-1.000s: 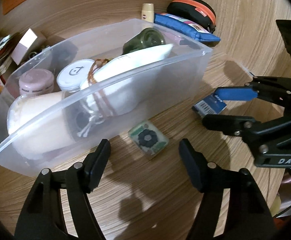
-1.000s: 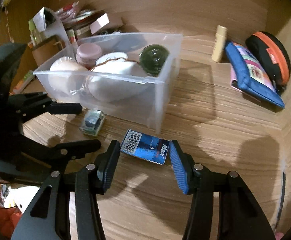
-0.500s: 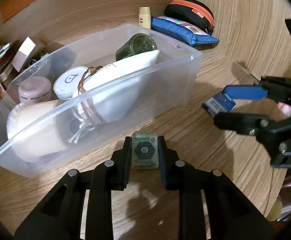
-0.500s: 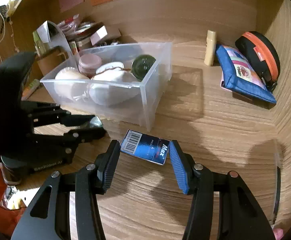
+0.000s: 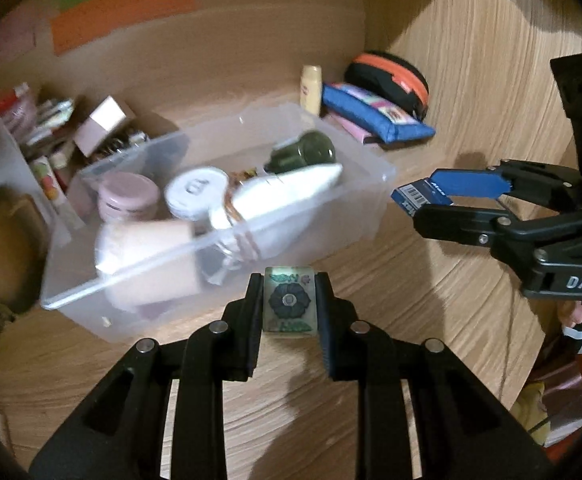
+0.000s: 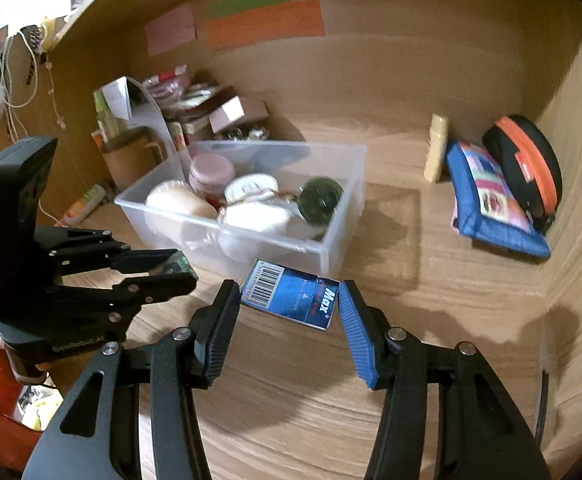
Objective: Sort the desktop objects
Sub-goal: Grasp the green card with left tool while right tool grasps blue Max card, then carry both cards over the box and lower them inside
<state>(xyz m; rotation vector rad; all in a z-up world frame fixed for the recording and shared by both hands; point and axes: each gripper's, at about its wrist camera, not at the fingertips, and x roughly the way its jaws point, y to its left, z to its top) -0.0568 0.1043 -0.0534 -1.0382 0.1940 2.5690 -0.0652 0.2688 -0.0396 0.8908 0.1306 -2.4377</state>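
The small green-patterned block [image 5: 289, 305] sits clamped between the fingers of the left gripper [image 5: 289, 312], lifted off the wooden desk [image 5: 371, 280]. The blue Max box [image 6: 289, 294] is pinched end to end between the right gripper [image 6: 289, 312] pads. Just ahead of both tongs stands the clear plastic bin [image 6: 343, 200], holding jars and white bundles.

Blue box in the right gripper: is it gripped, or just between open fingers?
Gripped, apparently: the right gripper has both pads against the ends of the blue box, and the left view shows it raised off the desk.
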